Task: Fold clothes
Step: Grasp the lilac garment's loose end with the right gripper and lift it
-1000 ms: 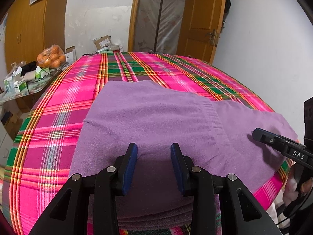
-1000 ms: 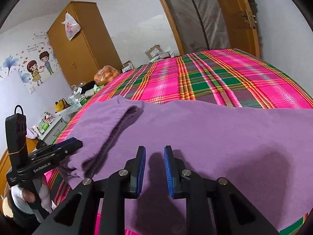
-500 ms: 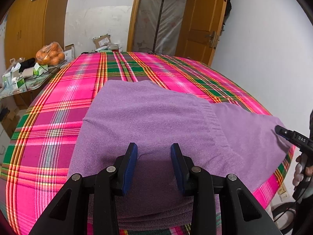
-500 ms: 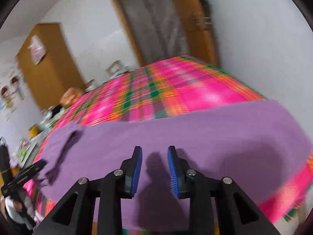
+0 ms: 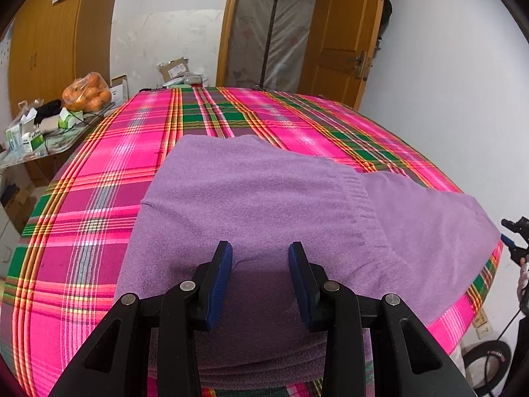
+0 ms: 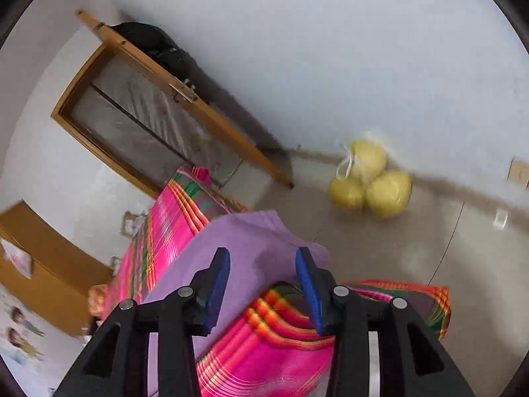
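Observation:
A purple knitted sweater (image 5: 264,198) lies spread on the pink plaid bed cover (image 5: 115,182), one part reaching to the bed's right edge. My left gripper (image 5: 259,254) is open and empty, hovering just over the sweater's near edge. My right gripper (image 6: 263,258) is open and empty, tilted at the bed's right edge over the sweater's end (image 6: 238,248). The right gripper also shows at the far right of the left wrist view (image 5: 514,235).
A side table (image 5: 43,139) with boxes and a bag of oranges (image 5: 86,92) stands left of the bed. A wooden door (image 5: 340,49) is behind. A bag of yellow fruit (image 6: 370,178) lies on the floor by the wall.
My right gripper swung right off the sweater to the bed's edge, tilted, and its jaws opened wider. My left gripper stayed in place and open.

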A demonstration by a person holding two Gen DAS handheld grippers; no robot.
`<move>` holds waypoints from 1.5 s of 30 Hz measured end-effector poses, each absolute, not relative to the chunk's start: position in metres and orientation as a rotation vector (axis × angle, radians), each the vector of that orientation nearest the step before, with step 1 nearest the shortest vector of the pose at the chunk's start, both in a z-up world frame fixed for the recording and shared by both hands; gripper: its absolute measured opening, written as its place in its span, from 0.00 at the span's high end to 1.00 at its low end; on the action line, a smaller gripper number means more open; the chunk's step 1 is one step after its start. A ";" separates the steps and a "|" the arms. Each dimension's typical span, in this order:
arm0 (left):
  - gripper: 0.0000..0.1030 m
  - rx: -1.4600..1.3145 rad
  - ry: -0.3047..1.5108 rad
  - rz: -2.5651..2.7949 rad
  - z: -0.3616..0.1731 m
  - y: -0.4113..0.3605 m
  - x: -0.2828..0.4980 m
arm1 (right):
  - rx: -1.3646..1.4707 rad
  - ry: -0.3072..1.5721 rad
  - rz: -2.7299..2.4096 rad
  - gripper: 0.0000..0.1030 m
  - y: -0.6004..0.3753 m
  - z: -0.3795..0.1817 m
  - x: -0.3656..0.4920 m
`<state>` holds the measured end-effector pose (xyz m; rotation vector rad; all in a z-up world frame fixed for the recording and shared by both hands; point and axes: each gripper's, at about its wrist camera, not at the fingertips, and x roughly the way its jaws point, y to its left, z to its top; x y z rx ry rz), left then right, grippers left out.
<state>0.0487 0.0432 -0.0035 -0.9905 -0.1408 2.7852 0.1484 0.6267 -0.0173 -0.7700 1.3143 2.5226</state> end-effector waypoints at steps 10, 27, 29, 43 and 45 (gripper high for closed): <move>0.65 -1.006 -0.098 2.808 -0.003 0.048 0.047 | -0.869 1.828 2.370 0.56 0.660 -0.063 0.142; 0.65 -1.013 -0.073 2.821 -0.003 0.050 0.047 | -0.650 1.939 2.454 0.78 0.660 -0.061 0.099; 0.65 -1.011 -0.078 2.820 -0.003 0.050 0.047 | -0.622 1.880 2.497 0.84 0.656 -0.050 0.101; 0.64 -0.993 -0.133 2.802 -0.003 0.045 0.048 | -0.629 1.515 2.873 0.90 0.577 0.048 0.090; 0.64 -0.988 -0.143 2.798 -0.003 0.044 0.048 | -0.657 1.488 2.925 0.90 0.558 0.058 0.084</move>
